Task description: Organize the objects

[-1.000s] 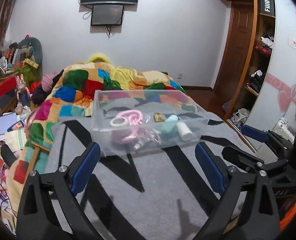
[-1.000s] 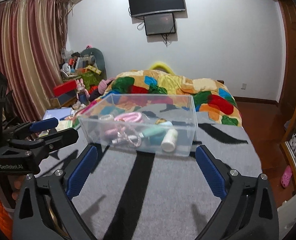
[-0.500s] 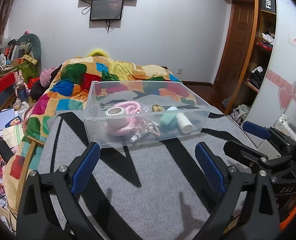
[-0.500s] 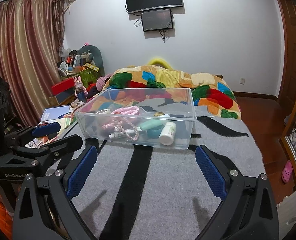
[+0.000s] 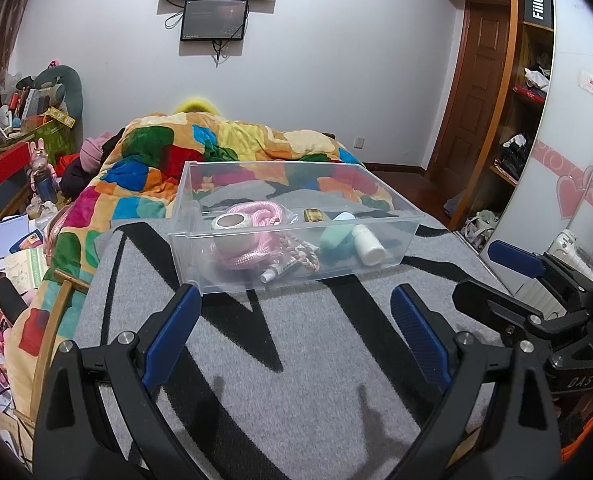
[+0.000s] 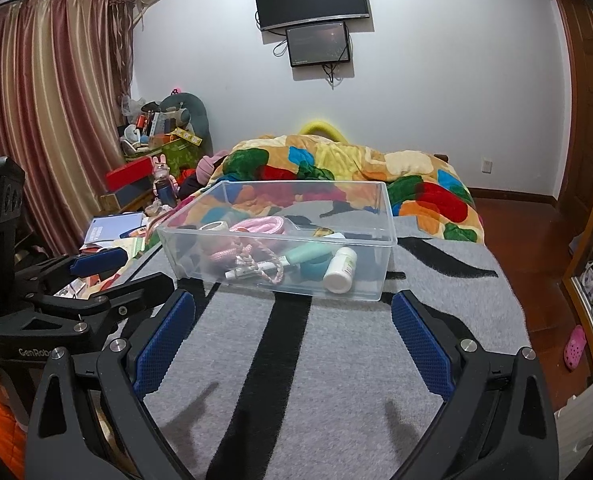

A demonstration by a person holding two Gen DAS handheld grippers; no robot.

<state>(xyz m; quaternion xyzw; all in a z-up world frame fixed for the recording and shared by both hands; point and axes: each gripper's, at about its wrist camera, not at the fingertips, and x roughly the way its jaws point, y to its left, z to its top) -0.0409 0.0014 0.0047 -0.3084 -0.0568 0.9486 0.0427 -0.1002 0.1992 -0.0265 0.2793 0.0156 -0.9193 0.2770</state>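
A clear plastic bin [image 5: 392,246] [image 6: 378,276] sits on a grey blanket with black stripes [image 5: 296,360] [image 6: 336,360]. Inside lie a pink rope [image 5: 262,216] [image 6: 258,225], a tape roll [image 5: 232,222] [image 6: 212,226], a teal bottle [image 5: 332,236] [image 6: 308,254], a white bottle [image 5: 368,245] [image 6: 339,270], a braided cord [image 5: 304,254] [image 6: 262,258] and a small tube [image 5: 276,272]. My left gripper [image 5: 296,308] is open and empty, just short of the bin. My right gripper [image 6: 292,308] is open and empty too, near the bin's front wall.
A colourful quilt [image 5: 168,160] [image 6: 336,168] lies heaped behind the bin. Clutter, boxes and papers [image 5: 12,248] [image 6: 136,200] fill the left side. A wardrobe with a mirrored door [image 5: 556,140] stands on the right, above a wooden floor [image 6: 536,240].
Both grippers have drawn a little closer to the bin, which now looks larger in both views. Both stay open and empty.
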